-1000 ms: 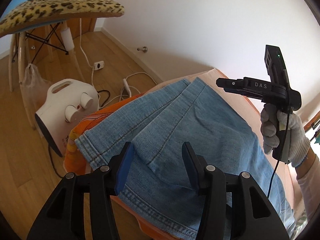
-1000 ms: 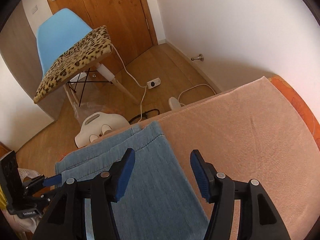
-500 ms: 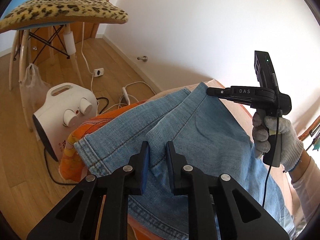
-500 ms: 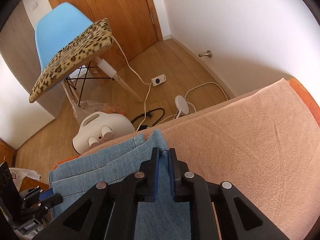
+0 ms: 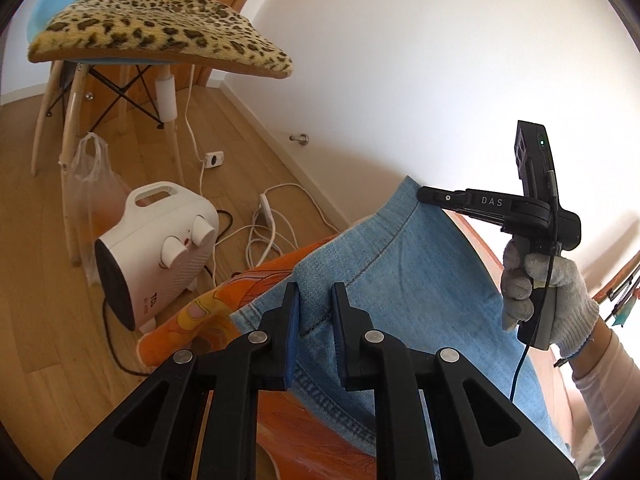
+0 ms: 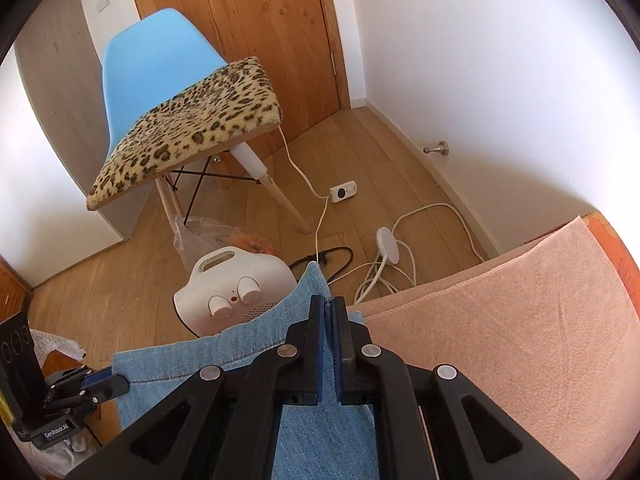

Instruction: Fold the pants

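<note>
1. The wooden floor (image 6: 372,152) spreads wide beyond the work surface, open toward the door (image 6: 256,32), though cables and a power strip (image 6: 343,192) trail across it near the wall.
2. A blue chair (image 6: 160,64) with a leopard-print cushion (image 5: 160,32) stands well apart on that floor.
3. A peach towel (image 6: 520,340) covers the surface; its stitched far edge lies bare to the right of the denim, and an orange patterned cover (image 5: 224,316) shows at the near corner.
4. The pants (image 5: 420,280), light blue jeans, lie on the towel with their hem end raised off it at two corners.
5. A white fan heater (image 5: 160,248) sits on the floor just beyond the surface's edge.
6. A clear plastic bag (image 5: 88,184) hangs by the chair leg; something orange shows inside it.
7. The left gripper (image 5: 316,312) has just closed narrow on a denim fold, where a second ago it stood wide over the cloth.
8. The right gripper (image 6: 329,328), held by a gloved hand (image 5: 548,292), has likewise closed and pinches the hem corner, which now stands higher than before.
</note>
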Tool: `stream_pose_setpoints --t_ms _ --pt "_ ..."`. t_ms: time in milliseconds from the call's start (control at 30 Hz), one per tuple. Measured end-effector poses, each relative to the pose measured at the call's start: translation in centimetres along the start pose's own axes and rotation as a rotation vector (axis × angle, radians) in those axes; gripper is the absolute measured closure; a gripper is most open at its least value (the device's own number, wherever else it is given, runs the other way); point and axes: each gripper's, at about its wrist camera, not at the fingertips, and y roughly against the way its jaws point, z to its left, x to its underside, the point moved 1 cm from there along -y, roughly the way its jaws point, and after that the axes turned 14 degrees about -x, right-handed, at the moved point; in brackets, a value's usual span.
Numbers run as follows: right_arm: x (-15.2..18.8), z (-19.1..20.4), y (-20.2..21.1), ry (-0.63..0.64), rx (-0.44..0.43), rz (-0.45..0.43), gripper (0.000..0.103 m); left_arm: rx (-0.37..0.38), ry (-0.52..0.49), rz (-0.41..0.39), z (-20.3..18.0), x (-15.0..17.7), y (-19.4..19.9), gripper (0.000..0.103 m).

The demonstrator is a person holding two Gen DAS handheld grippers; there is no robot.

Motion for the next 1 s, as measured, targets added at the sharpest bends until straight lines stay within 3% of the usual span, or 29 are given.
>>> stream_pose_setpoints --t_ms 200,300,333,367,467,633,833,1000 --pt "1.2 -1.6 -2.6 -0.032 0.065 0.063 0.098 -0.032 -0.031 0.059 0.2 0.5 -1.8 0.089" --pt "1.3 -1.9 -0.8 -0.065 0.07 0.013 0.084 -0.047 -0.057 0.064 0.1 0.4 -1.9 0.085" --pt "1.4 -1.8 0.2 -0.068 0.073 -0.002 0.067 -0.052 -0.066 0.063 0.1 0.3 -1.8 0.084" --pt "1.6 -1.6 1.3 -0.067 0.077 -0.021 0.064 -0.062 -0.07 0.057 0.1 0.2 -1.5 0.083" --pt "2.1 -0.9 5.5 -0.079 0.07 -0.07 0.064 -0.092 -0.088 0.031 0.4 -0.4 -0.2 0.082" --pt "5.2 1.4 13.9 -0.081 0.063 -0.141 0.064 -0.011 -0.144 0.033 -0.1 -0.9 2.1 0.082" --pt "12.2 5.1 22.3 -0.072 0.093 -0.138 0.064 0.105 -0.274 0.1 -2.8 -0.2 3.3 0.082" --pt "19.9 8.0 26.8 -0.106 0.104 -0.118 0.064 0.176 -0.285 0.216 -4.1 0.7 1.7 0.082"
